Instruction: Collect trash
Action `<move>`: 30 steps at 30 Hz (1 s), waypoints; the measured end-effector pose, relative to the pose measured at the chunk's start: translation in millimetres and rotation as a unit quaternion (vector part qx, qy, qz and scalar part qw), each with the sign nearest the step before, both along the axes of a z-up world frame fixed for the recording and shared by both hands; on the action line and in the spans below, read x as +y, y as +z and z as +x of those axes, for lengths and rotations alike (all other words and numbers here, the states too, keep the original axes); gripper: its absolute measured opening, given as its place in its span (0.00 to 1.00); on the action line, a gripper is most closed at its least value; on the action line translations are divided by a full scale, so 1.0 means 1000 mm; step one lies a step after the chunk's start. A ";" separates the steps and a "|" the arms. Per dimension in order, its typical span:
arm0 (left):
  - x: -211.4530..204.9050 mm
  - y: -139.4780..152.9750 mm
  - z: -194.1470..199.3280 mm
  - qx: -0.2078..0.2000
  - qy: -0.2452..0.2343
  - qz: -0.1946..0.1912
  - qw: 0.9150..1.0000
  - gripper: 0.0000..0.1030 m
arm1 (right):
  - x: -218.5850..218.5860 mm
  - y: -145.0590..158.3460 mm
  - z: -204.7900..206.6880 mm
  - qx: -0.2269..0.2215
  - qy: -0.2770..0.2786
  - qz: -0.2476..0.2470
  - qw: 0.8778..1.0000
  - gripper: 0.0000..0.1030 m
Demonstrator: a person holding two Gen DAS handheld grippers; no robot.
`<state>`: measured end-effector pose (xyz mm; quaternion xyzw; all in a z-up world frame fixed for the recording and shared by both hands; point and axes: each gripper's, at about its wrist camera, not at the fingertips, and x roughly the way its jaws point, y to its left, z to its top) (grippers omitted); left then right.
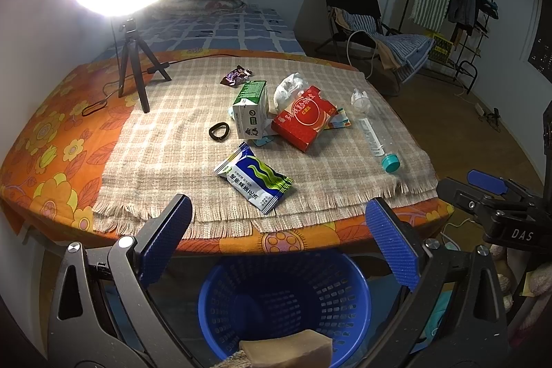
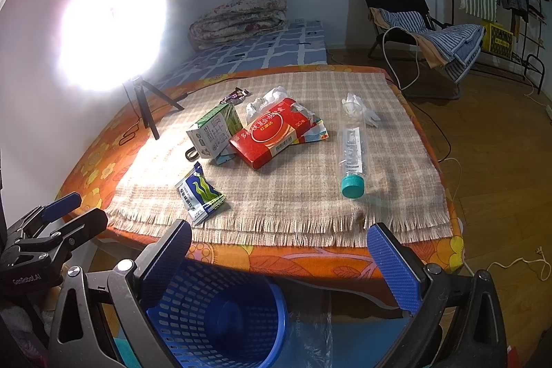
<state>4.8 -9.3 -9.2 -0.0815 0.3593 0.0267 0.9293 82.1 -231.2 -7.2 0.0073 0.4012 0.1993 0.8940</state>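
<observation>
My left gripper (image 1: 279,244) and right gripper (image 2: 279,261) hung spread and empty over the blue basket (image 1: 358,302); the trash lay ahead on the tabletop (image 2: 310,257), snack packet (image 1: 253,181) nearest. Only my left view showed a tan block (image 1: 286,349) at the basket.

one bottle (image 2: 352,157), one carton (image 2: 212,131), two packets (image 2: 201,194), one basket (image 2: 220,316)
</observation>
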 end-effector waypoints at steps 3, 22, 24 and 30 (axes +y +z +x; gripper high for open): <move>0.000 0.001 -0.001 0.000 0.001 0.001 1.000 0.99 | -0.001 -0.001 -0.001 0.001 -0.001 0.000 1.000 1.00; 0.036 -0.019 0.023 0.042 0.025 -0.017 0.999 0.99 | -0.028 0.009 0.035 -0.009 -0.024 -0.020 0.999 1.00; 0.046 -0.024 0.032 0.055 0.033 -0.032 0.997 0.99 | -0.032 0.010 0.047 0.000 -0.028 -0.022 0.999 1.00; 0.058 -0.036 0.064 0.091 0.036 -0.057 0.994 0.99 | -0.033 0.004 0.088 0.033 -0.022 -0.028 0.999 1.00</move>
